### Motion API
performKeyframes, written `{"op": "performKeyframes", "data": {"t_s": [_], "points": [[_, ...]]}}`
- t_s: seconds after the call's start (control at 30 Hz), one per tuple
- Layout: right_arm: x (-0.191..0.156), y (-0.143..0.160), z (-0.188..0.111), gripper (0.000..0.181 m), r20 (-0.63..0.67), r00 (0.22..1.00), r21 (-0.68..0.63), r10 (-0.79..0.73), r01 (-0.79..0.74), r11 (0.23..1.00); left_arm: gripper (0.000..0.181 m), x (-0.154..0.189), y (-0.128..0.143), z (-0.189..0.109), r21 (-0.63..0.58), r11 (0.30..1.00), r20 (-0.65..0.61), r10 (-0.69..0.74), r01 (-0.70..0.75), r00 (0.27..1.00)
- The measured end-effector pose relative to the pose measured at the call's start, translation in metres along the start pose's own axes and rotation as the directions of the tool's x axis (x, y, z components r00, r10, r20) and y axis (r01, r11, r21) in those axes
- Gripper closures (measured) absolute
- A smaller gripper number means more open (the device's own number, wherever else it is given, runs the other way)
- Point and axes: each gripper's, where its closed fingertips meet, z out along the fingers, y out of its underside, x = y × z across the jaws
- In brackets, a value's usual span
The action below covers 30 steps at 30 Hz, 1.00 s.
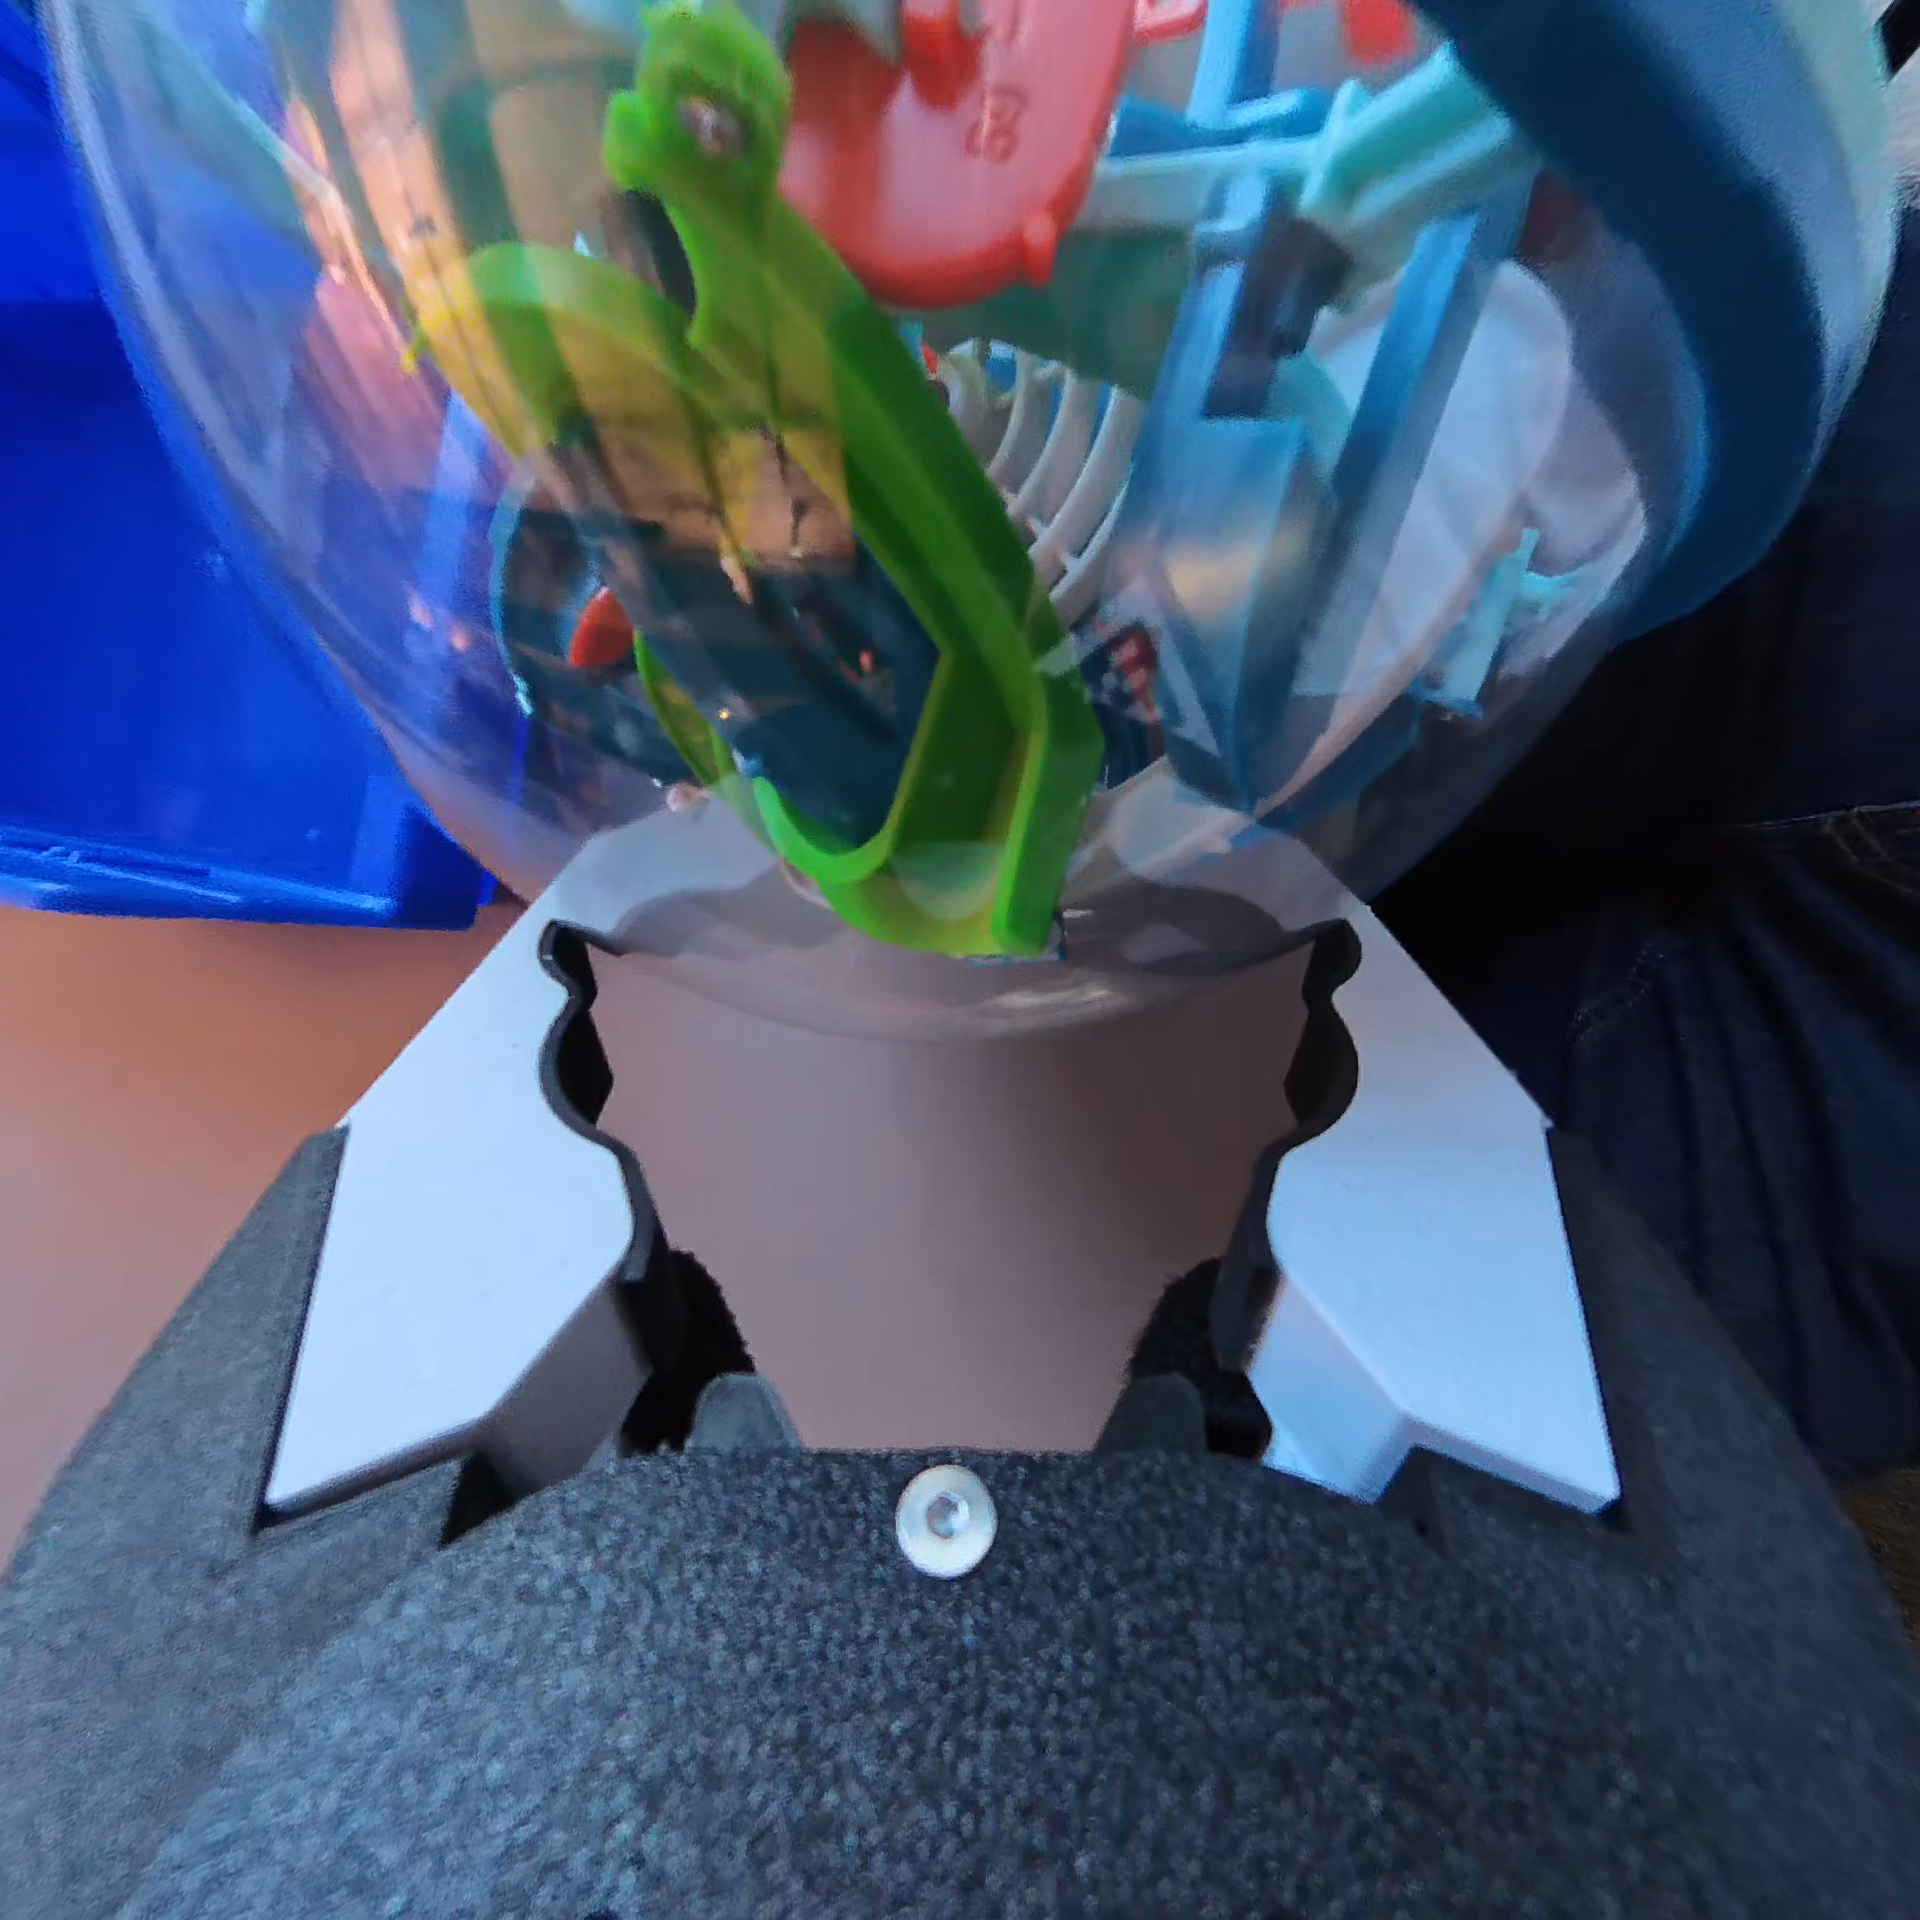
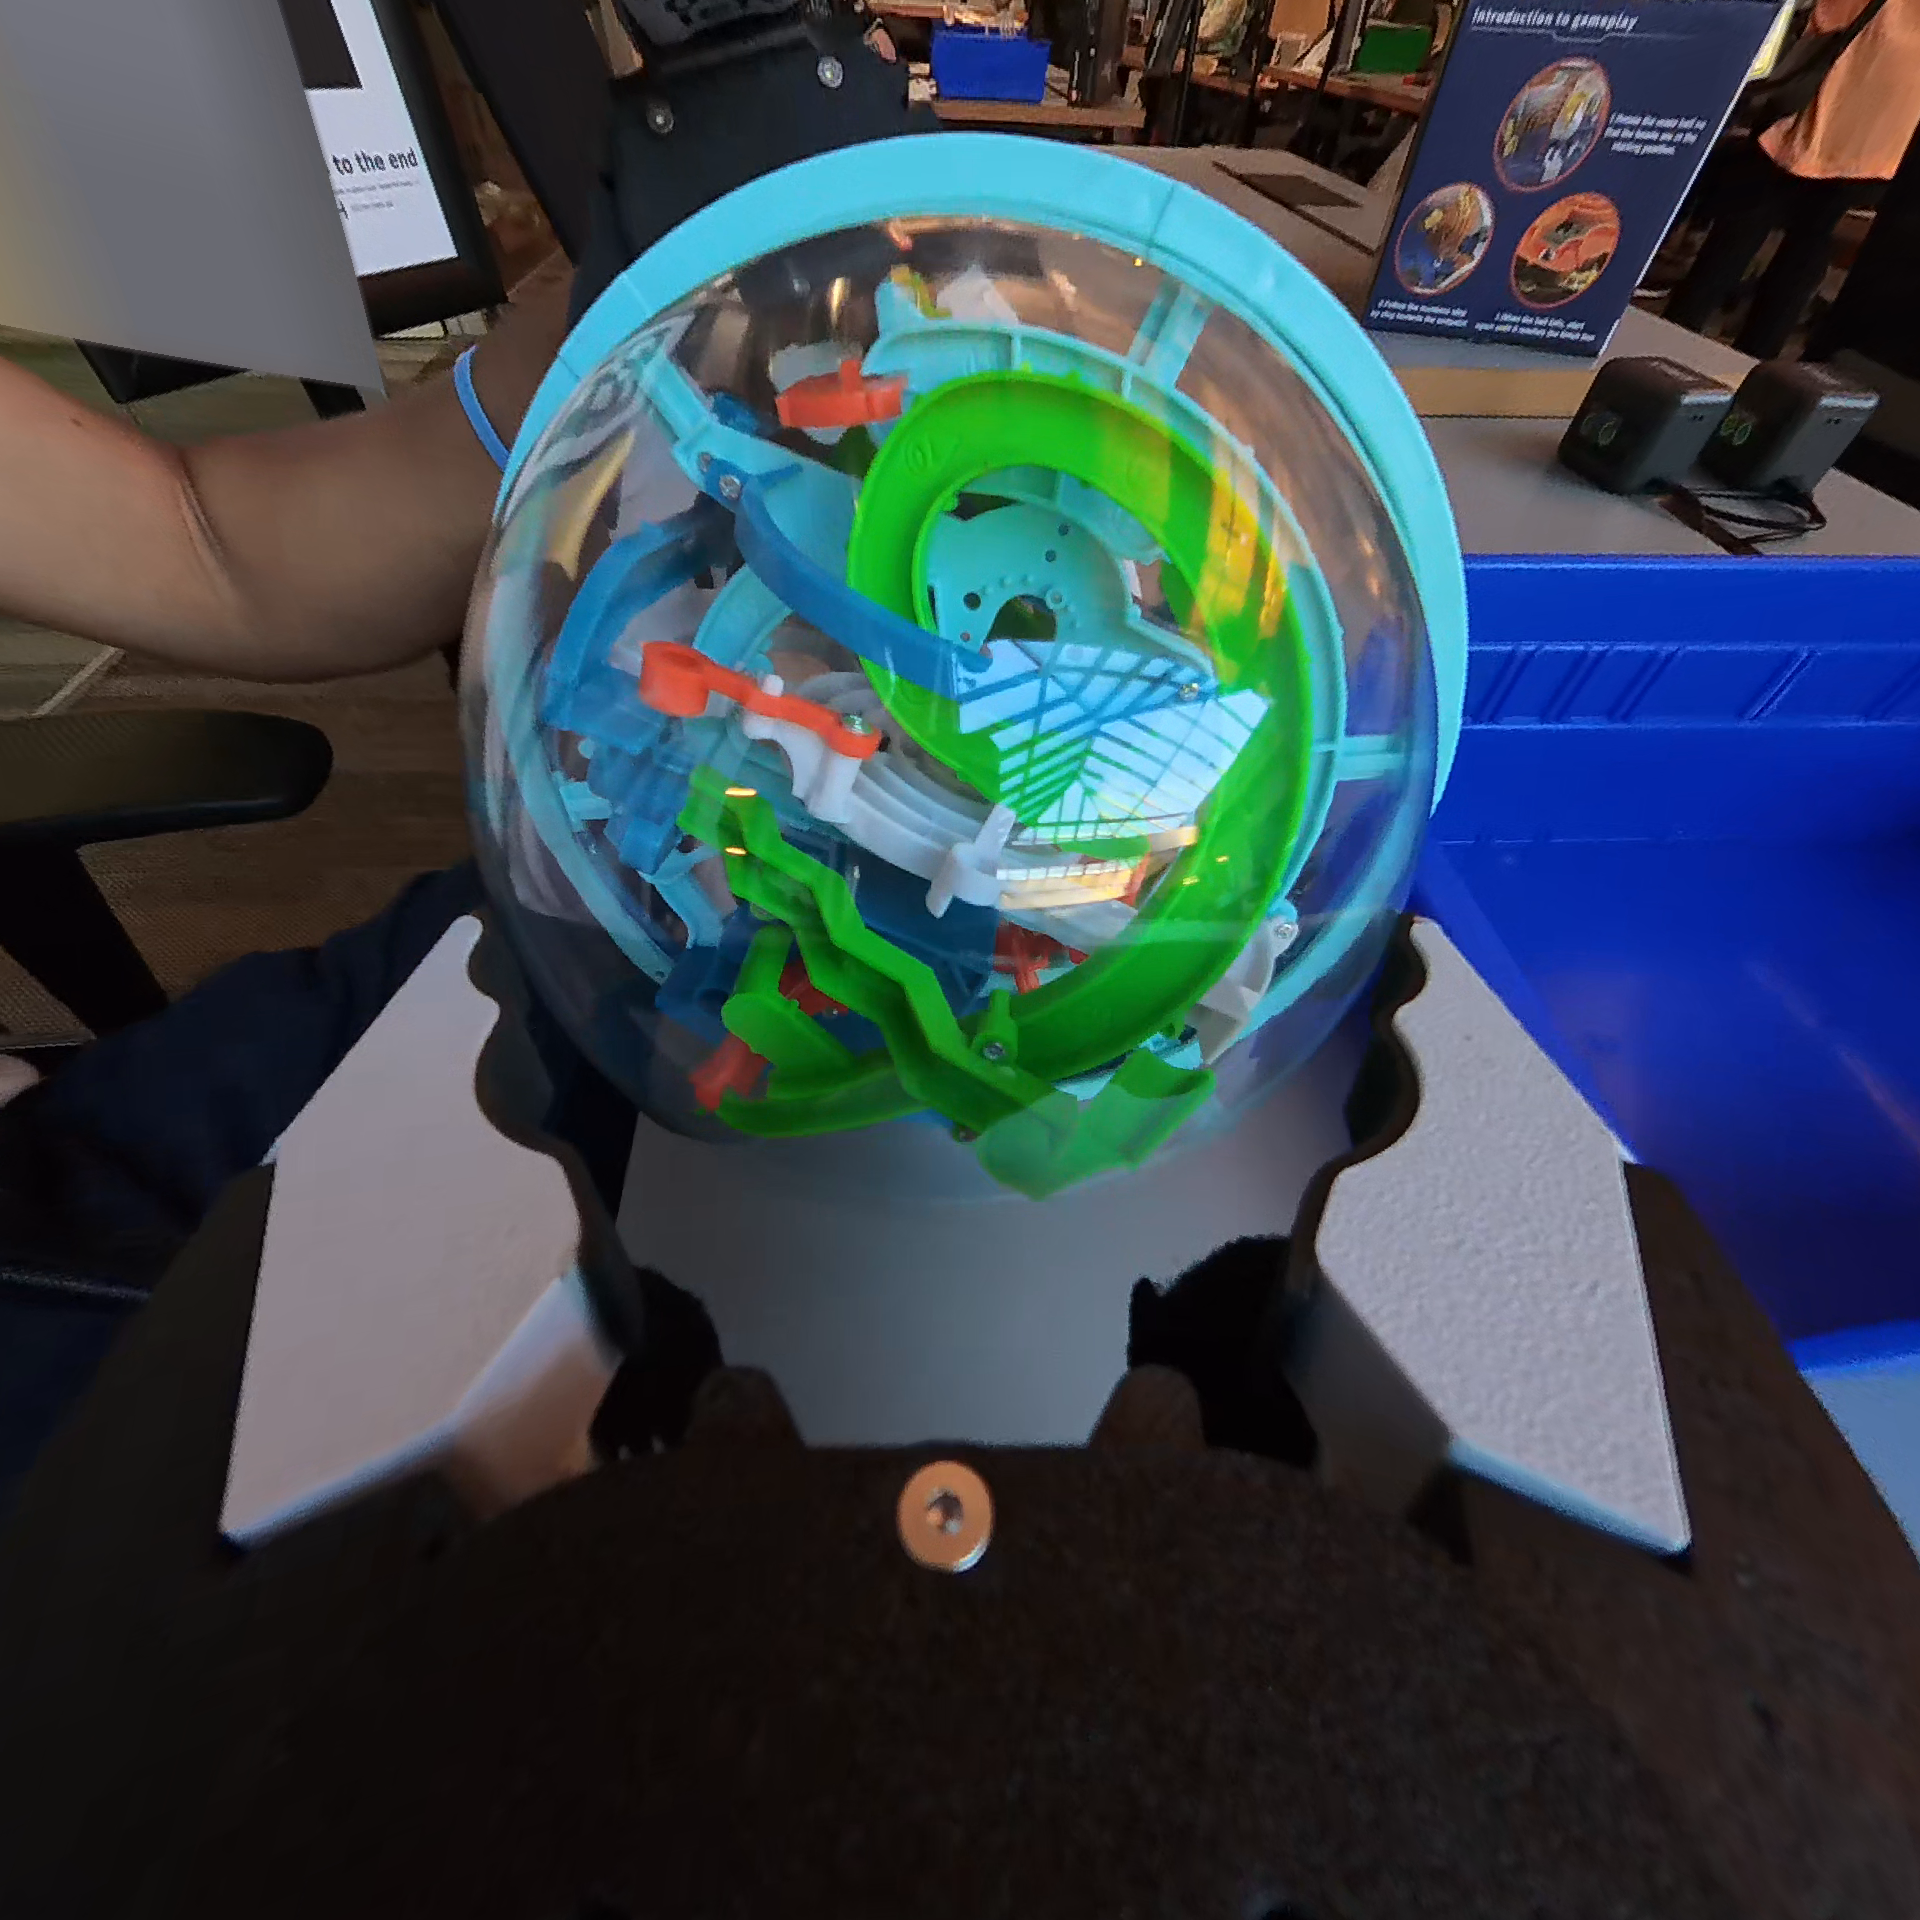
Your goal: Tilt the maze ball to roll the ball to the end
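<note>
Between both grippers, off the table: maze ball (image 2: 951, 665), clear sphere with a light-blue rim band (image 2: 1039, 187).

Right gripper (image 2: 945, 1039) wide open, sphere's lower curve seated between its fingers (image 2: 416, 1143), cradled not pinched; left gripper (image 1: 951, 966) also spread wide, shell pressed at its tips. Small rolling ball: cannot tell where. A sphere has no long axis; rim band tilts up-left to down-right, green spiral track (image 2: 1226, 862) facing the right camera. Blue bin (image 2: 1683, 790) just right. Advice: tilt slowly, both cradles together, no squeeze.
</note>
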Motion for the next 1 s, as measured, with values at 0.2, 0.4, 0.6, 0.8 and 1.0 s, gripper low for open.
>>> {"op": "performKeyframes", "data": {"t_s": [0.2,0.4,0.6,0.8,1.0], "points": [[0.000,0.001,-0.001,0.027,-0.006,1.000,-0.007,0.011,-0.011,1.000,0.049,0.000,-0.002,0.000,0.017,1.000,0.002,0.000,0.000,1.000],[0.002,-0.005,-0.004,0.027,-0.028,0.994,-0.001,0.109,-0.109,0.994,0.054,-0.001,0.001,0.004,0.024,1.000,0.005,-0.006,0.006,1.000],[0.003,-0.009,-0.009,0.026,-0.032,0.982,0.014,0.186,-0.185,0.983,0.055,0.001,-0.005,0.006,0.040,0.999,0.012,-0.002,0.002,1.000],[0.001,-0.010,-0.010,0.028,-0.029,0.987,0.059,0.159,-0.157,0.986,0.053,0.007,-0.011,0.004,0.152,0.986,-0.072,-0.057,0.067,0.996],[-0.002,0.005,-0.006,0.038,-0.012,0.991,0.025,0.131,-0.131,0.991,0.025,0.014,-0.021,0.009,0.299,0.898,-0.354,-0.211,0.324,0.911]]}}
